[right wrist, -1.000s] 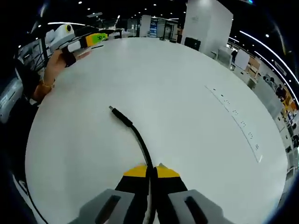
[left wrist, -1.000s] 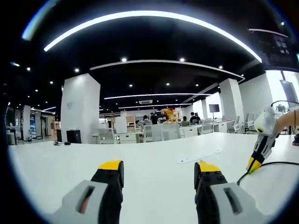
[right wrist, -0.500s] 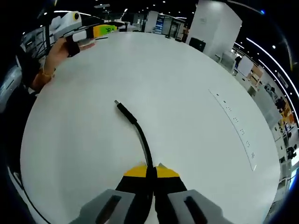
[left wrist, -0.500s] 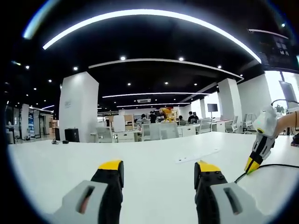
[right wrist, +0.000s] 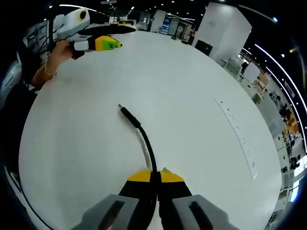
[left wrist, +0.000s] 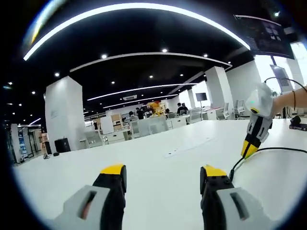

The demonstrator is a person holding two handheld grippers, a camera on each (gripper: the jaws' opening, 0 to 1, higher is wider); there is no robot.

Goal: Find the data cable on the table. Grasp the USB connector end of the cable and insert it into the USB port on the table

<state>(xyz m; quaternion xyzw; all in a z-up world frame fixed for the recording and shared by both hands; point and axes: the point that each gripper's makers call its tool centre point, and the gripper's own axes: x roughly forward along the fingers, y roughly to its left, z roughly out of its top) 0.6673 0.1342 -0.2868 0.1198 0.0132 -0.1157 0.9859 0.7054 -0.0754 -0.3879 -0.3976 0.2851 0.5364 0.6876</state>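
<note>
Between the yellow-tipped jaws of the left gripper (left wrist: 163, 170), which are spread wide with nothing held, the white table (left wrist: 139, 165) is seen stretching ahead in the left gripper view. Ahead and slightly to the right, a flat strip of ports (left wrist: 188, 146) is laid on the tabletop. Further right, the right gripper (left wrist: 247, 150) is tilted tip-down toward the table, a bare forearm (left wrist: 300, 97) being visible behind it, and the black cable (left wrist: 238, 163) is pinched at its tip. In the right gripper view, the jaws are pressed together on the cable, which is curved forward over the table and ended by the USB connector (right wrist: 123, 111), lying free well ahead. Far ahead to the left, the left gripper is held roughly level above the table by a hand (right wrist: 56, 51). The strip of ports is seen well off to the right.
</note>
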